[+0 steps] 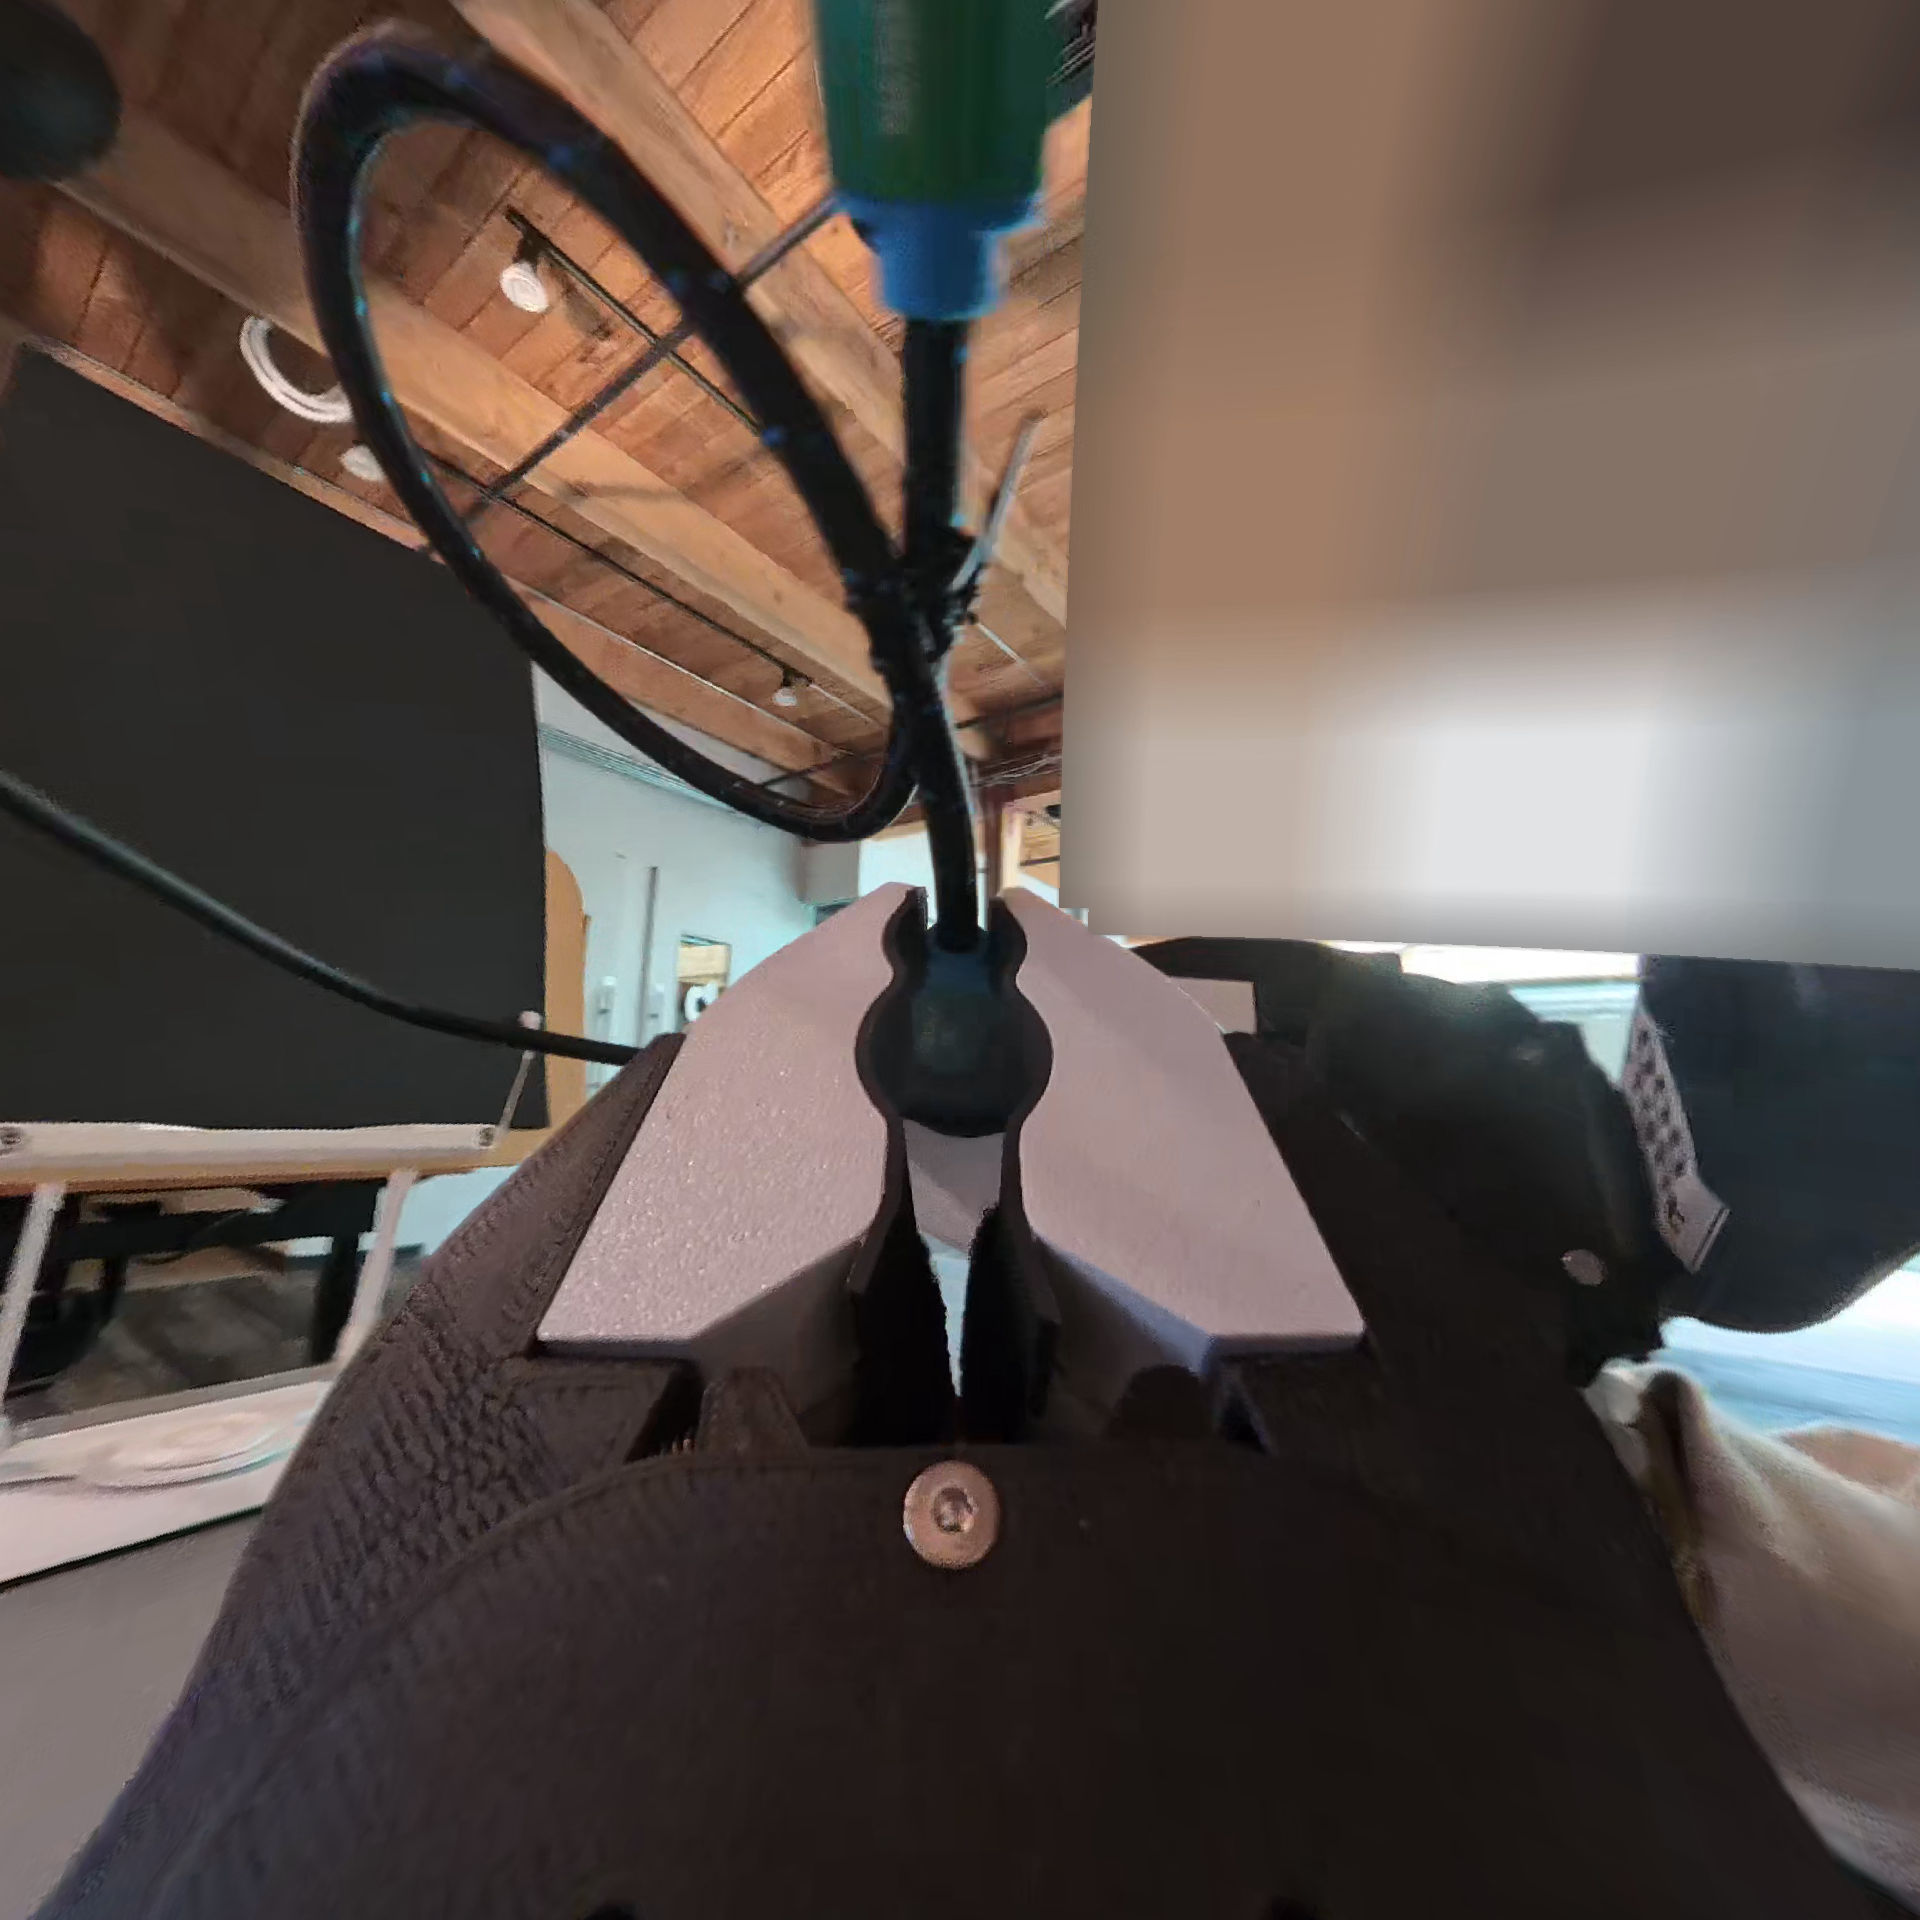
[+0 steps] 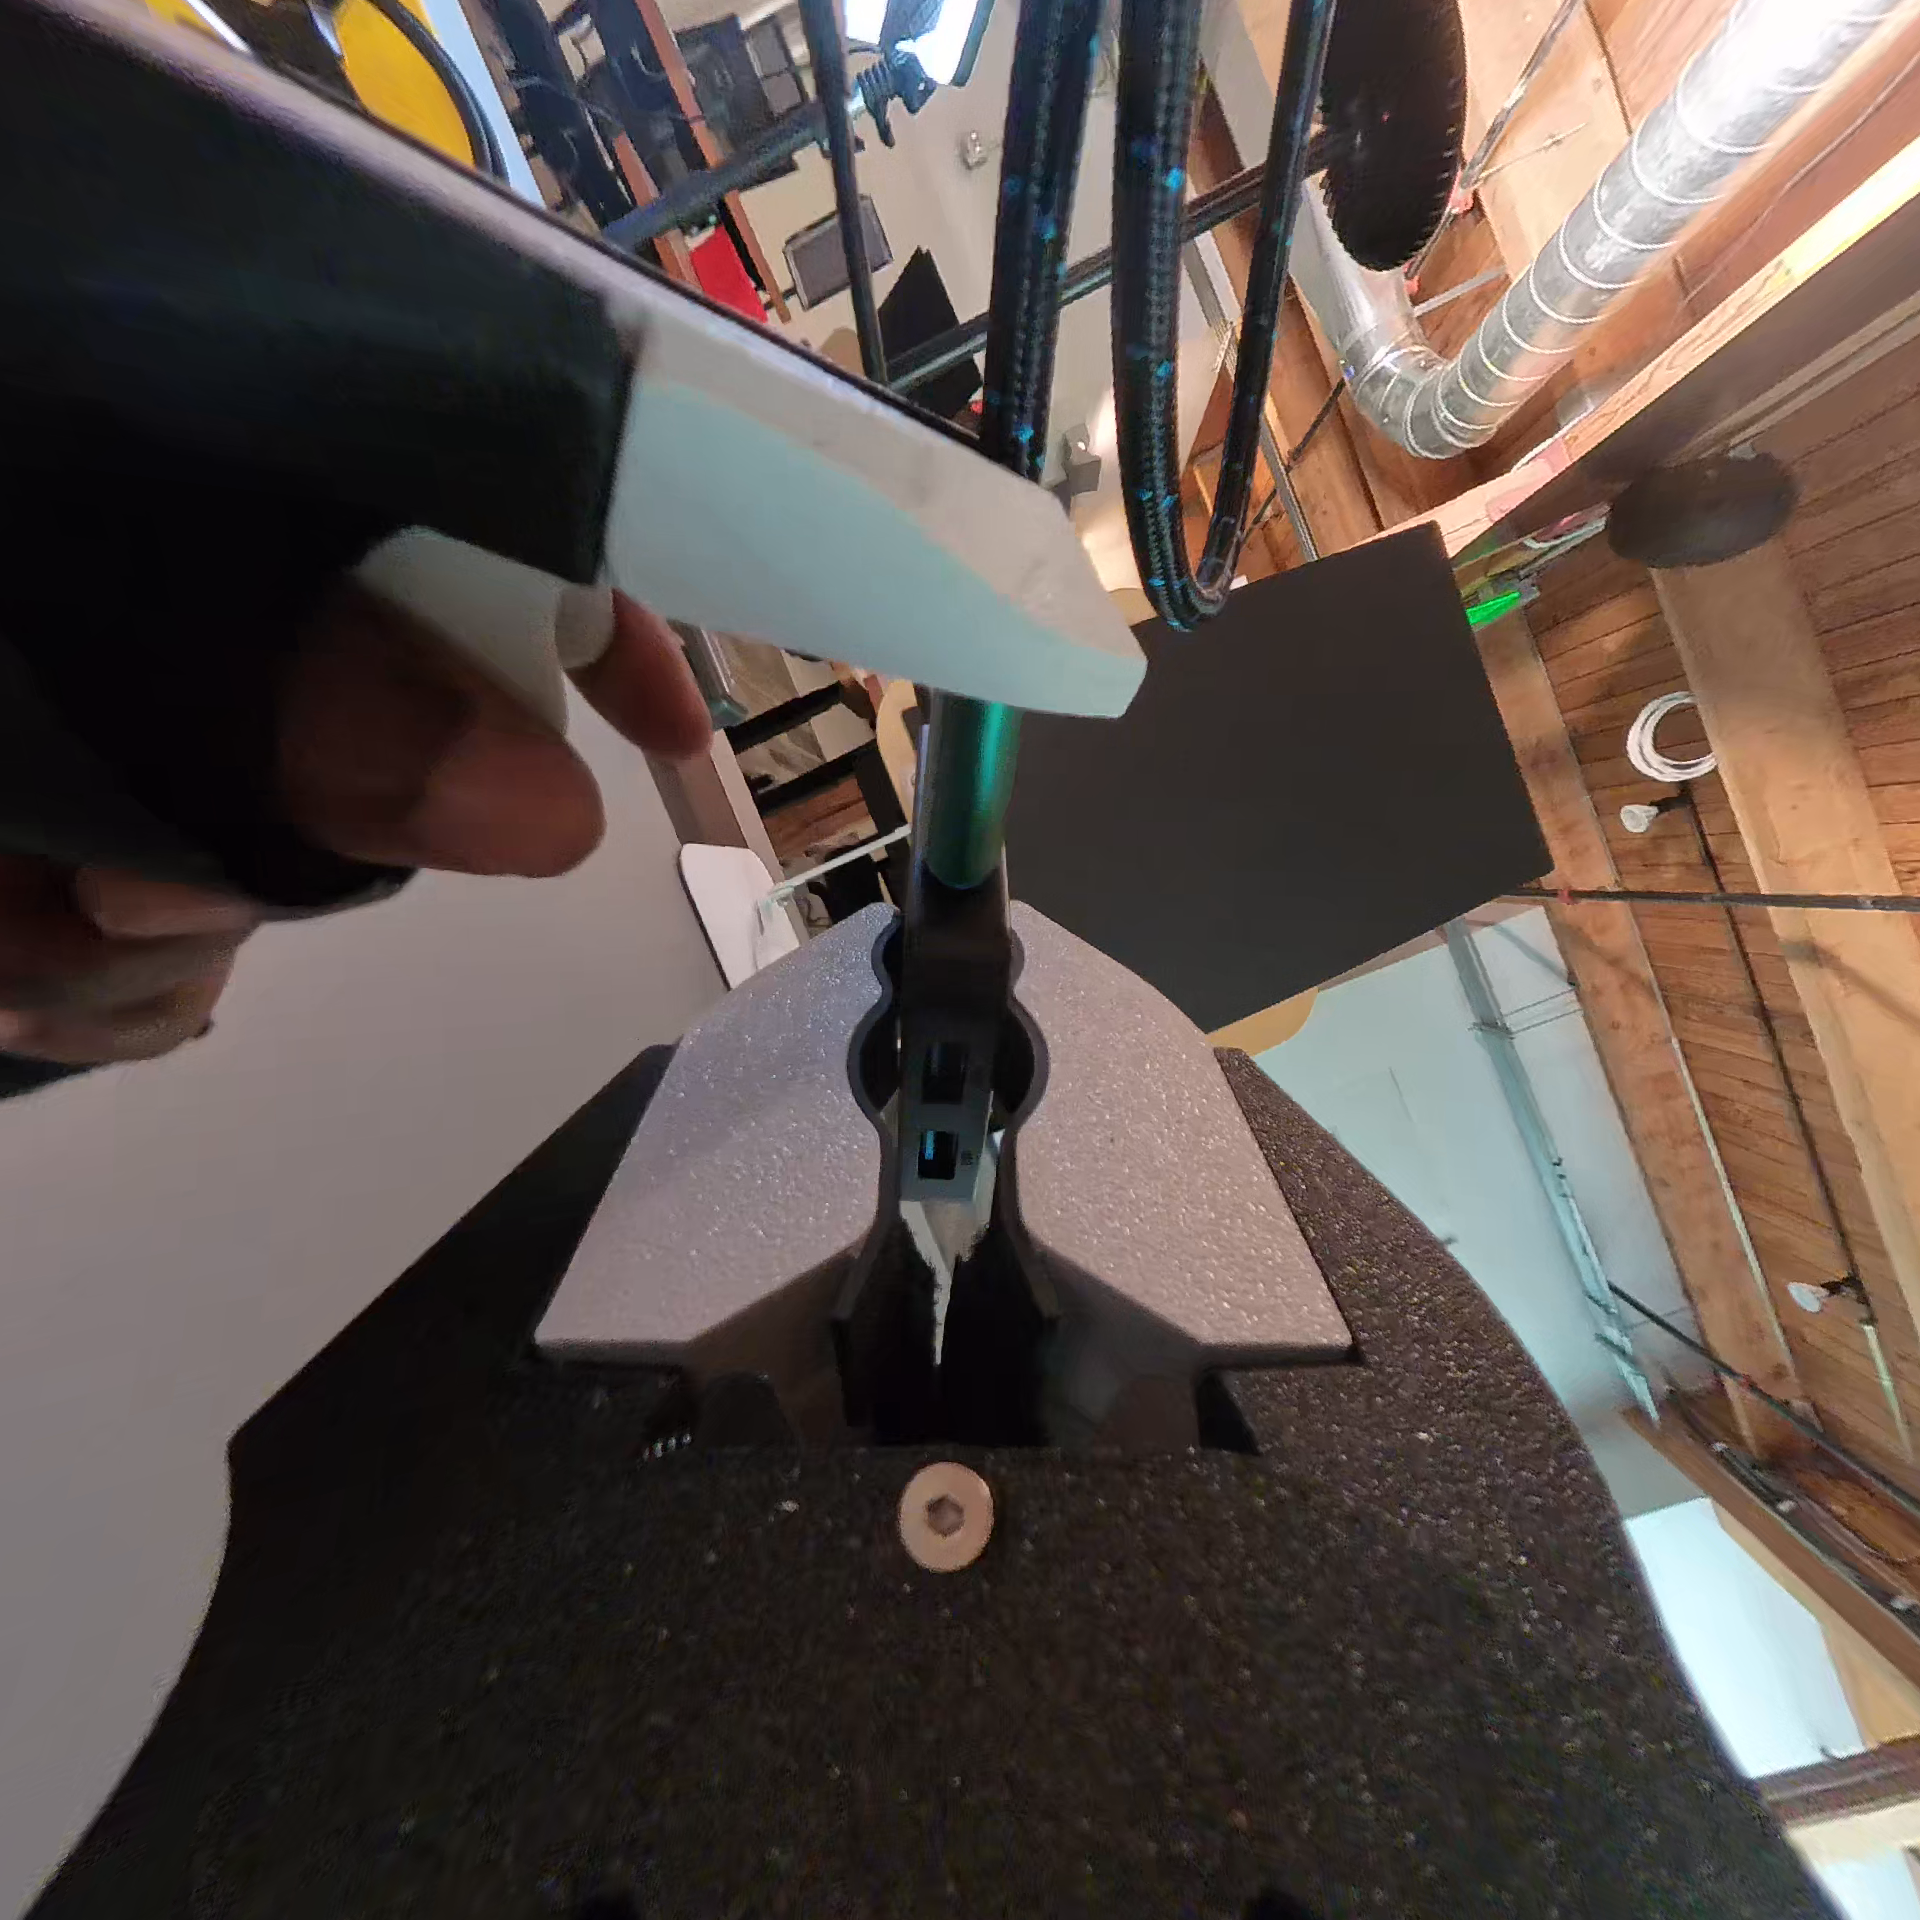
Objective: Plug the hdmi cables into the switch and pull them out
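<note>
My left gripper (image 1: 954,925) is shut on a black braided HDMI cable (image 1: 940,790), with a dark rounded part of it seated in the round notch between the grey fingers (image 1: 748,1132). The cable runs up, forms a loop (image 1: 436,499), and a green plug with a blue collar (image 1: 930,166) shows at the top. My right gripper (image 2: 951,925) is shut on an HDMI plug (image 2: 940,1132) whose metal end points back toward the camera. Its green shell (image 2: 966,800) sticks out past the fingertips. The other gripper's white finger (image 2: 831,551) crosses just above it. No switch shows in either view.
Both views point up at a wooden ceiling. A hand (image 2: 416,769) holds the other gripper at the upper left. Braided cables (image 2: 1143,364) hang overhead. A black panel (image 1: 260,727) and a white frame (image 1: 239,1138) stand at the left; the other gripper's body (image 1: 1455,1143) is at the right.
</note>
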